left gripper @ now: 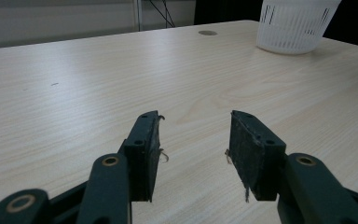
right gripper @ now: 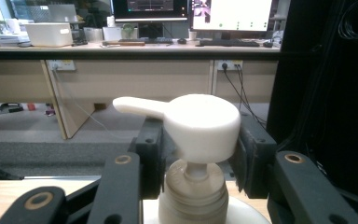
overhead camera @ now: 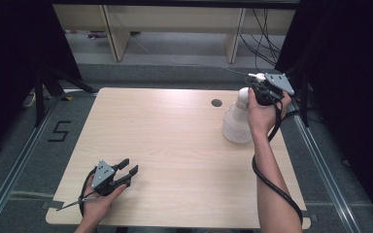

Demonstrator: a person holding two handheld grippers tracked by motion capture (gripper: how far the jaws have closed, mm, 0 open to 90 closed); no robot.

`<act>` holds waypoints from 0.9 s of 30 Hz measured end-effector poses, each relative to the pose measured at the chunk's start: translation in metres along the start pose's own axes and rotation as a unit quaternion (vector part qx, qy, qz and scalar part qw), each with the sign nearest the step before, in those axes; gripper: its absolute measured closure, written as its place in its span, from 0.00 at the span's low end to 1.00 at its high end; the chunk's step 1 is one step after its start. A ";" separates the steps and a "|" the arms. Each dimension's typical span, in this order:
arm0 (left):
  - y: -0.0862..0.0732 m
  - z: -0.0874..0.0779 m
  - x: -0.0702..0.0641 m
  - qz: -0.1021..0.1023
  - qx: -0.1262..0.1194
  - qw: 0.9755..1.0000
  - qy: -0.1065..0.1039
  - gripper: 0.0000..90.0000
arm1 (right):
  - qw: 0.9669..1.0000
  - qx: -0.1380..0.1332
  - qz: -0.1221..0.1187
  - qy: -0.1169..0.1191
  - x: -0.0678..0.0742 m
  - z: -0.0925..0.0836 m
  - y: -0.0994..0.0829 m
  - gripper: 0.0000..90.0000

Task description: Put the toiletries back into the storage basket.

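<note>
- Two tongs work a pale wooden desk point(overhead camera: 175, 145).
- Near left: left tongs point(overhead camera: 130, 171) rest released on the desk, nothing between the jaws.
- Far right: right tongs point(right gripper: 196, 154) clasp the pump head point(right gripper: 200, 123) of a white dispenser bottle point(overhead camera: 238, 124) standing upright.

Bare tabletop point(overhead camera: 175, 141) open across middle and left; pump bottle point(overhead camera: 239, 121) in white basket point(left gripper: 293, 30) blocks far right

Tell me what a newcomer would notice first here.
First, the white pump bottle standing in a white basket at the table's far right, with the right hand-held gripper around its pump head. Then the left hand-held gripper, open above bare wood near the front left.
</note>
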State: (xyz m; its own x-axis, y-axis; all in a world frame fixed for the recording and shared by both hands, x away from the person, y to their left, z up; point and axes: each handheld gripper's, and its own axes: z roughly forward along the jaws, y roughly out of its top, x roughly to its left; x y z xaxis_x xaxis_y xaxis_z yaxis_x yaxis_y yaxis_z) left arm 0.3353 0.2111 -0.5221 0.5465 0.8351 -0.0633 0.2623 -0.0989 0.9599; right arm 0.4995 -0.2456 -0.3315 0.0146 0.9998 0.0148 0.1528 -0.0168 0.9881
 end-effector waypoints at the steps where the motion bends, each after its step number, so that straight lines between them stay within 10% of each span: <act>1: 0.000 0.000 0.000 0.001 0.000 1.000 0.000 0.58 | 1.000 0.005 0.001 0.001 0.000 0.000 -0.001 0.67; 27: 0.000 0.000 0.000 0.002 0.000 1.000 0.000 0.58 | 1.000 0.023 -0.006 0.002 0.001 0.008 -0.022 0.67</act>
State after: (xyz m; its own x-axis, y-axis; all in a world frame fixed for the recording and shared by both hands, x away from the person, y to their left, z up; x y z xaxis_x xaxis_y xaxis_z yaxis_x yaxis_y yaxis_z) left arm 0.3351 0.2110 -0.5221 0.5484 0.8341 -0.0587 0.2597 -0.1032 0.9601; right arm 0.5035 -0.2448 -0.3548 0.0082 1.0000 0.0032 0.1982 -0.0047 0.9802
